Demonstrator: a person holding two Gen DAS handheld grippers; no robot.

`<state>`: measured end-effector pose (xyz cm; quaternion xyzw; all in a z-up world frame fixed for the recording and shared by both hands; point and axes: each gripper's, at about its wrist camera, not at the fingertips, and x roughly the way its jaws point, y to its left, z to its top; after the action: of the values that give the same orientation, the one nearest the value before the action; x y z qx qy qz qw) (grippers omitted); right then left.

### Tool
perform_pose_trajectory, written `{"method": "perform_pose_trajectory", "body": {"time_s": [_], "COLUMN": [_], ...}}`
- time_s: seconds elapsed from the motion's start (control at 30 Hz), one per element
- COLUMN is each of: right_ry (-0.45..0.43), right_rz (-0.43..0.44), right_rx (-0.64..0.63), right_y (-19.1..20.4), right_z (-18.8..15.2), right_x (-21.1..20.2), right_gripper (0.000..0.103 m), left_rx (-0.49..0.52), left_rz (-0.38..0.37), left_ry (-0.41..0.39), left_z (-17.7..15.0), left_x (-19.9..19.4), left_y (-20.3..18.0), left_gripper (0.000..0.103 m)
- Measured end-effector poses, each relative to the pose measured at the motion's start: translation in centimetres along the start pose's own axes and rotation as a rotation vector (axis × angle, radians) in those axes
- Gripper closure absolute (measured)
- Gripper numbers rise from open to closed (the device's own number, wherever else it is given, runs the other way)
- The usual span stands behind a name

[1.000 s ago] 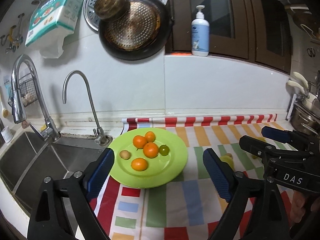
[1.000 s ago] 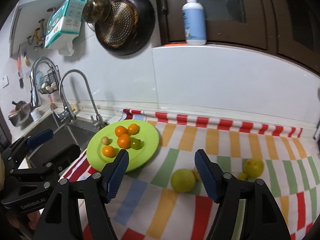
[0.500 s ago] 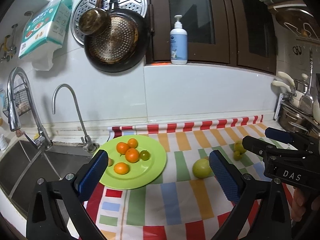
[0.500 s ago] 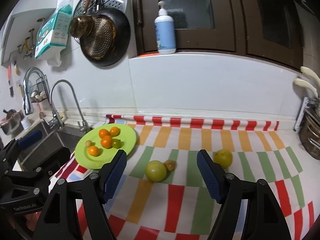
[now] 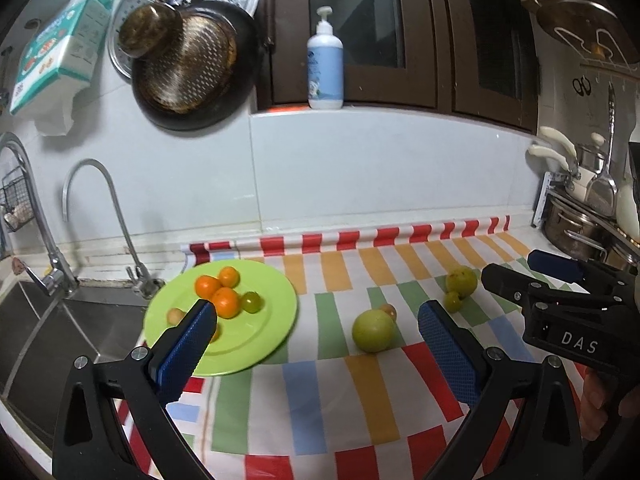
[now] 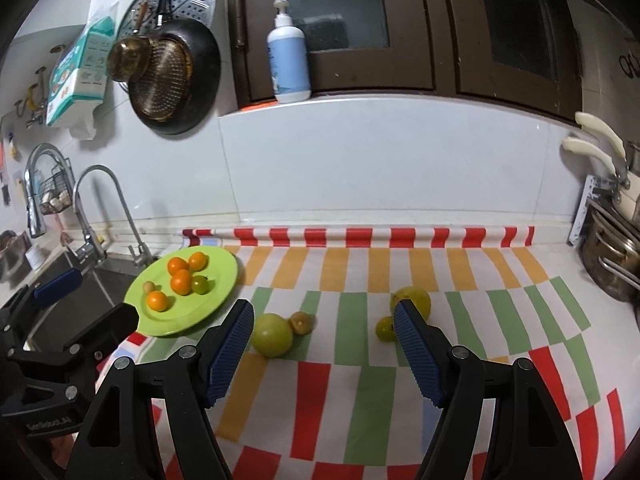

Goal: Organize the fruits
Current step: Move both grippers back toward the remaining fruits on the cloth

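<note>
A green plate [image 5: 264, 320] [image 6: 216, 280] lies at the left of the striped cloth beside the sink, holding several small orange fruits [image 6: 181, 281], a green one [image 6: 200, 284] and a small tan one. On the cloth lie a large yellow-green fruit [image 5: 373, 330] [image 6: 272, 334] with a small brown fruit [image 6: 302, 322] touching it, and farther right another yellow-green fruit [image 5: 462, 279] [image 6: 412, 298] with a small one [image 6: 385, 329] beside it. My left gripper [image 5: 316, 344] is open and empty, above the cloth. My right gripper [image 6: 324, 344] is open and empty, short of the loose fruits.
A steel sink [image 5: 40, 320] with two taps [image 5: 96, 216] is at the left. Pots and utensils [image 6: 612, 256] stand at the right end of the counter. A pan [image 5: 192, 68] hangs on the wall and a soap bottle [image 5: 325, 68] stands on the ledge.
Both grippers have pulled back and swung right; the loose fruits on the cloth have come into fuller view. Both stay open and no fruit has moved.
</note>
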<state>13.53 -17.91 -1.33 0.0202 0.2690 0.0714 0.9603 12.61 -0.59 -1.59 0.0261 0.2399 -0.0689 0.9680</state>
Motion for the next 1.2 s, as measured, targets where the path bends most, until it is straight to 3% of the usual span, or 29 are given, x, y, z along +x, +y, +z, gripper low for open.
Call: {"method": "perform_pose_trajectory", "body": {"time_s": [0.43,0.87,1.2], "right_ry": [0.112,0.215,0.256], "right_rz": [-0.02,-0.048,-0.037], "right_rx": [0.055,0.069,0.089], "right_y": [-3.3,-5.1,-5.8], "right_z": [-1.5,-3.2,-3.3], "right_x": [4.4,9.3,12.2], "right_gripper": [0.03,0.031,0.041], "left_rx": [0.073,0.091,0.094], "left_rz": [-0.06,-0.1,-0.133], "left_ry": [0.082,0.208,0.265], "left_z": [-1.5,-3.2,-3.7], "left_x": [5.4,11.2,14.0], "left_y": [-2.8,-3.9,-4.4], "left_gripper": [0.001,0.011,0.026]}}
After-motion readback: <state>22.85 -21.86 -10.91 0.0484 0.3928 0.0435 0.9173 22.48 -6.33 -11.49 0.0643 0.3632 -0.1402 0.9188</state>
